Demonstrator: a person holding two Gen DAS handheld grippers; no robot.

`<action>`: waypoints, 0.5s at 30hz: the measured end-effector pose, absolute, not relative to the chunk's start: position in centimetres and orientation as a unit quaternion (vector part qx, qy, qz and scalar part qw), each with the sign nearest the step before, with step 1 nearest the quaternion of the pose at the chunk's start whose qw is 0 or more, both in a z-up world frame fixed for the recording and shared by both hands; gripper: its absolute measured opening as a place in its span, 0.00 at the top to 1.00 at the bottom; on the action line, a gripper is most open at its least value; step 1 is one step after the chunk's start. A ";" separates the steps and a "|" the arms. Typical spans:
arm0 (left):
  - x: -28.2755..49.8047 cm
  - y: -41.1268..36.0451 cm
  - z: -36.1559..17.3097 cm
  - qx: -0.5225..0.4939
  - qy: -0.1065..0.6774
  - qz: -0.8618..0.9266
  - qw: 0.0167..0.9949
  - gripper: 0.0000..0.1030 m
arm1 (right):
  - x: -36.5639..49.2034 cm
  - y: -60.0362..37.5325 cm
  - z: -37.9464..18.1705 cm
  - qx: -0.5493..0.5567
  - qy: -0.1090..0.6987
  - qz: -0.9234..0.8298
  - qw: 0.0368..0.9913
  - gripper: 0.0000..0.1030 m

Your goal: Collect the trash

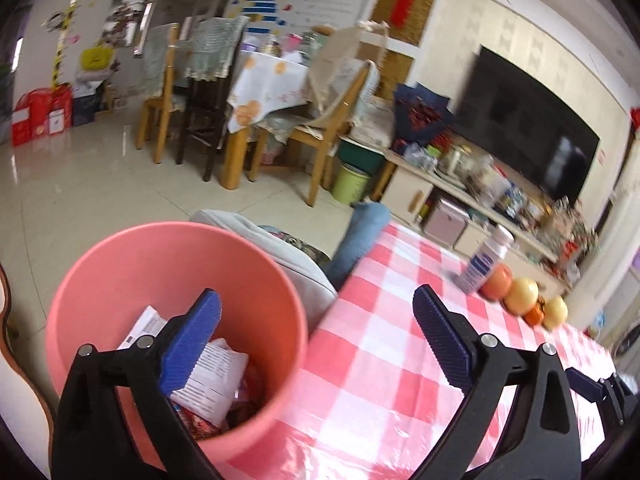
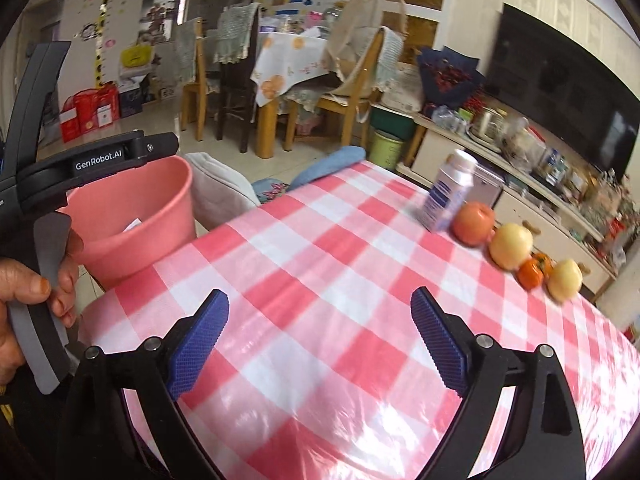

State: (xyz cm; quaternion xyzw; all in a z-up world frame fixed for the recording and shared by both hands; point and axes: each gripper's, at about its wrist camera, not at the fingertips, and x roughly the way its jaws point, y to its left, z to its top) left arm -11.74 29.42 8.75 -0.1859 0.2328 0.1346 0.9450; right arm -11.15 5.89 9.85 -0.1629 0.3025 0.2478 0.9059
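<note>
A pink bucket point(image 1: 120, 272) stands just off the table's left edge and holds several crumpled wrappers point(image 1: 216, 376); it also shows in the right wrist view point(image 2: 140, 216). My left gripper point(image 1: 316, 328) is open and empty, its left finger over the bucket mouth, its right finger over the table. My right gripper point(image 2: 320, 328) is open and empty above the red-and-white checked tablecloth point(image 2: 320, 264). A white-and-blue carton point(image 2: 448, 196) stands at the table's far side, also seen in the left wrist view point(image 1: 486, 260).
A red apple point(image 2: 474, 220), two yellow apples point(image 2: 512, 246) and a persimmon point(image 2: 532, 272) line the far table edge. The left gripper's handle and the hand point(image 2: 36, 280) show at left. A grey cushion point(image 2: 220, 192), dining chairs and a TV cabinet point(image 2: 540, 184) lie beyond.
</note>
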 end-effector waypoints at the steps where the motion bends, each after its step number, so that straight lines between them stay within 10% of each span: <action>1: -11.6 28.9 8.8 -0.183 0.237 0.128 0.946 0.05 | -11.4 5.2 9.7 -0.161 0.302 0.244 0.907 0.11; 15: -10.8 23.5 9.2 -0.121 0.248 0.082 0.958 0.04 | -11.9 -2.1 9.7 -0.106 0.295 0.208 0.926 0.08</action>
